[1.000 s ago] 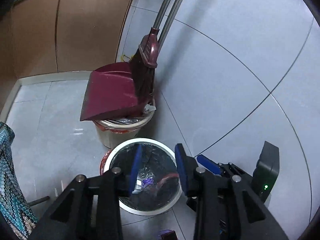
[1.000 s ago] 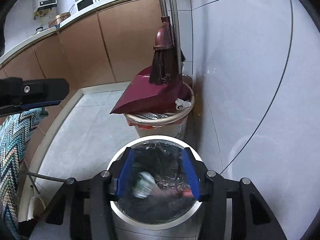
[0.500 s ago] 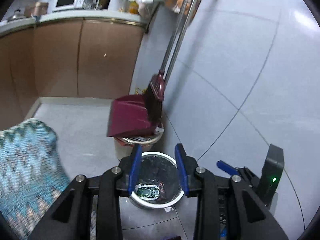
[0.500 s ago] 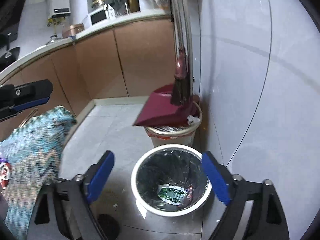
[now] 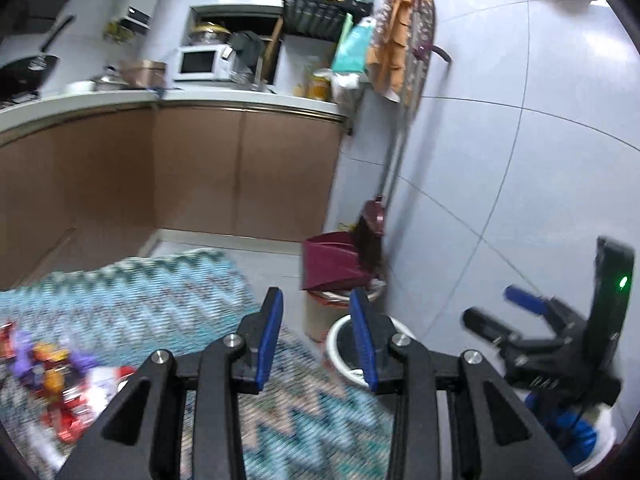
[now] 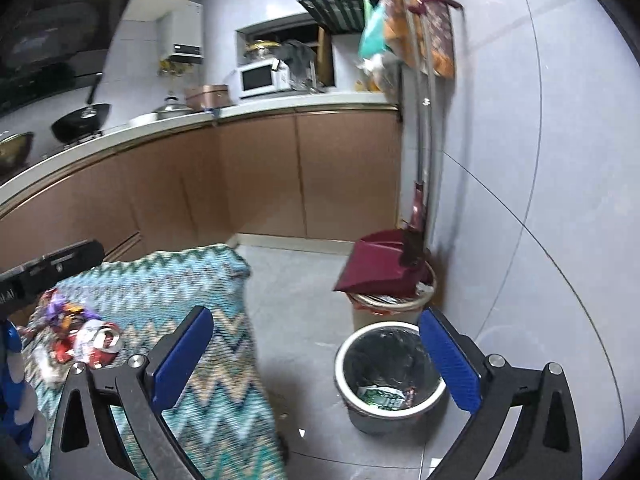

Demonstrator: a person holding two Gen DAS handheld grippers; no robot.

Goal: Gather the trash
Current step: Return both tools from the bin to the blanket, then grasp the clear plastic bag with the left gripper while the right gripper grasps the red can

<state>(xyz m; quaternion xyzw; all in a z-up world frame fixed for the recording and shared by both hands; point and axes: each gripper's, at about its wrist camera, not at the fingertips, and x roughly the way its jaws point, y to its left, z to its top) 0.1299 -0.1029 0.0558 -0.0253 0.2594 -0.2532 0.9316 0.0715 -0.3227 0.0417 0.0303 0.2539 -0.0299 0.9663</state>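
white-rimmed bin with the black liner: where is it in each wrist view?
Left wrist: bin low centre, mostly hidden behind the left gripper.
Right wrist: bin lower right, fully visible, wrappers inside.
Shared landmark: the maroon dustpan on the other bin just behind it.

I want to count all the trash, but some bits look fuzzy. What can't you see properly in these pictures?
- Trash pile, left wrist view: smeared by motion blur; single pieces cannot be counted.
- Bin, left wrist view: mostly hidden behind the left gripper; its inside does not show.
- Back bin, right wrist view: covered by the dustpan.
- Wrappers in the bin, right wrist view: too small to read.
- Right gripper: opening, nothing between its jaws.
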